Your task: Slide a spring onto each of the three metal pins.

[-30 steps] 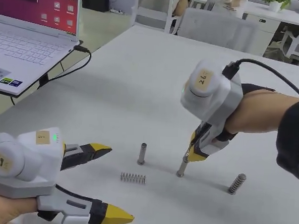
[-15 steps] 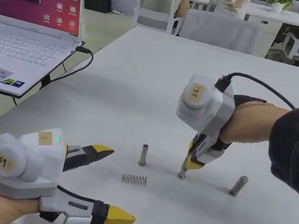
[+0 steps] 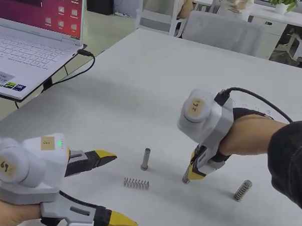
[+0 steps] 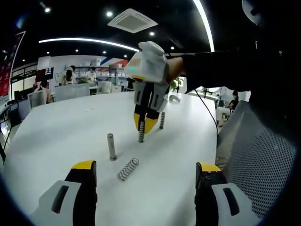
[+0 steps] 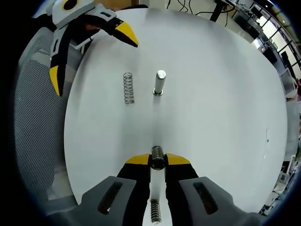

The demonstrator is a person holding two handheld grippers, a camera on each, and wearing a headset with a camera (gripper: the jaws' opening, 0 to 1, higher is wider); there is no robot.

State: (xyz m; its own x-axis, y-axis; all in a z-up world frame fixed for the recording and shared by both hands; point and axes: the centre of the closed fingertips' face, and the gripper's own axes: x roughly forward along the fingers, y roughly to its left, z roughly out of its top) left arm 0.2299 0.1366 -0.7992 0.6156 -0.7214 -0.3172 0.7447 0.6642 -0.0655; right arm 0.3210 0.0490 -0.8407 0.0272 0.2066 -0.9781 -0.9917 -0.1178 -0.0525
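Note:
My right gripper point(image 3: 192, 174) points down at the table, shut on a spring point(image 5: 157, 157) that sits around an upright metal pin point(image 3: 185, 180); just the pin's foot shows beneath the yellow tips. To its left a bare pin point(image 3: 146, 159) stands upright, also seen as the bare pin point(image 5: 160, 82). A loose spring point(image 3: 136, 183) lies flat in front of it. Over on the right is a third pin wearing a spring point(image 3: 242, 190). My left gripper point(image 3: 118, 189) hovers open at the near left, with the loose spring point(image 4: 127, 169) ahead between its jaws.
An open laptop point(image 3: 28, 42) sits at the far left edge with a black cable point(image 3: 72, 69) running onto the white table point(image 3: 142, 92). Chairs point(image 3: 220, 28) stand beyond the far edge.
My right gripper has come down along the pin with the spring, so less of the pin shows below its tips. The left gripper stays open in place; the view shifted slightly.

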